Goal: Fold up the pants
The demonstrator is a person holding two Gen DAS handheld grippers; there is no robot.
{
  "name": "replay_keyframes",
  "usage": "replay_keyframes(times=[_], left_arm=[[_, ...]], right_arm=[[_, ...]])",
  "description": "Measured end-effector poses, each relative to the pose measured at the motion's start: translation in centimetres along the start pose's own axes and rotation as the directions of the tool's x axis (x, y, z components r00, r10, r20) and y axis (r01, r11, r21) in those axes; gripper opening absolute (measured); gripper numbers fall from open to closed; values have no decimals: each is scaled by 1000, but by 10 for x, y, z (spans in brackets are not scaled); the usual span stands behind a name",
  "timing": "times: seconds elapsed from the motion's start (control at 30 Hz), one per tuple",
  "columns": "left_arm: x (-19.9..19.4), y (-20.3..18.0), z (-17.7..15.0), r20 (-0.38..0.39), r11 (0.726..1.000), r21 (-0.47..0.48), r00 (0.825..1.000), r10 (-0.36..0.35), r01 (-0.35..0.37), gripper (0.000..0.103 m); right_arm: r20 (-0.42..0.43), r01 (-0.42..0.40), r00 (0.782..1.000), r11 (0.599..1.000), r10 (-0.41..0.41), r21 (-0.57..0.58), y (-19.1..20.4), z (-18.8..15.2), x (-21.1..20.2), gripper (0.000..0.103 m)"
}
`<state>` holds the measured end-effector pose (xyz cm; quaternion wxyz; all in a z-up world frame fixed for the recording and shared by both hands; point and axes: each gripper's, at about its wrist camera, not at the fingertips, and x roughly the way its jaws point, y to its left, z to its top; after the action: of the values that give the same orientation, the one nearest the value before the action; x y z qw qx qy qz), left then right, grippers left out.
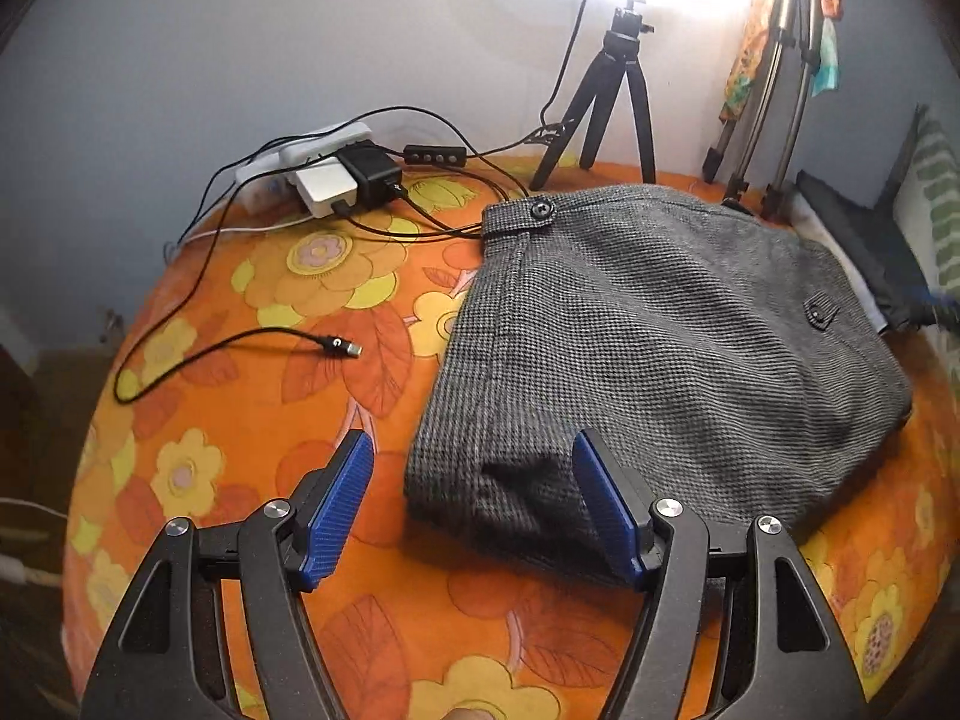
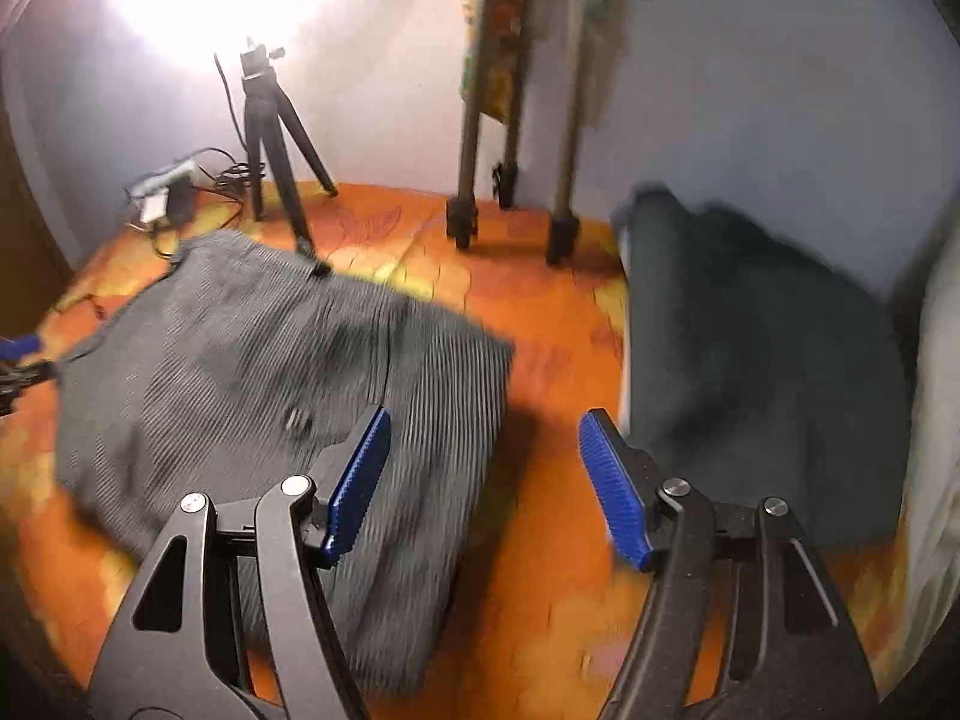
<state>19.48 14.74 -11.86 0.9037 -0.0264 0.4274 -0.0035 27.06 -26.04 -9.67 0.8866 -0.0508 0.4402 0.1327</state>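
Cables: in the left wrist view we count one loose black cable (image 1: pixel 228 348) with a free plug lying on the orange flowered surface (image 1: pixel 288 276) at far left, and several more that we cannot count running back to the chargers.
Chargers: we see one white power strip (image 1: pixel 300 150) near the wall, with one white adapter (image 1: pixel 324 189) and one black adapter (image 1: pixel 372 174) just beside each other in front of it.
Left gripper: the left gripper (image 1: pixel 471 504) has its two blue fingers (image 1: pixel 336 510) spread apart, holding nothing; the near folded corner of the pants lies between them, and we cannot tell if the right finger touches the cloth.
Pants: one pair of grey checked pants (image 1: pixel 660 330) lies folded flat on the surface, waistband toward the wall; we count two buttons, one on the waistband and one on a pocket tab at right.
Tripods: one small black tripod (image 1: pixel 618 90) stands behind the waistband; in the right wrist view a second, larger tripod (image 2: pixel 510 120) stands to its right, with three legs in view.
Right gripper: the right gripper (image 2: pixel 486 480) also has two blue fingers (image 2: pixel 360 486) parted and empty, over the right edge of the pants and bare surface; this view is blurred.
Dark cloth: one dark item (image 2: pixel 750 360) lies at far right, apart from the pants.
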Motion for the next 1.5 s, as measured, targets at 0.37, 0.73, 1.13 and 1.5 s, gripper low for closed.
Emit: replay_keyframes(times=[0.37,0.73,1.13,1.5], left_arm=[[-21,3,-39,-13,992,-85,996,-94,92,69],[-9,-4,-42,-37,965,-193,981,-188,178,69],[25,34,-43,-60,855,-477,963,-264,204,69],[36,35,-30,-24,816,-546,970,-241,189,67]], right_arm=[[-90,-44,995,996,37,-75,24,-79,-1,76],[-159,-162,972,984,172,73,27,-73,31,86],[-154,-232,934,874,323,428,12,-85,31,86],[-42,-302,916,755,399,582,5,-75,54,86]])
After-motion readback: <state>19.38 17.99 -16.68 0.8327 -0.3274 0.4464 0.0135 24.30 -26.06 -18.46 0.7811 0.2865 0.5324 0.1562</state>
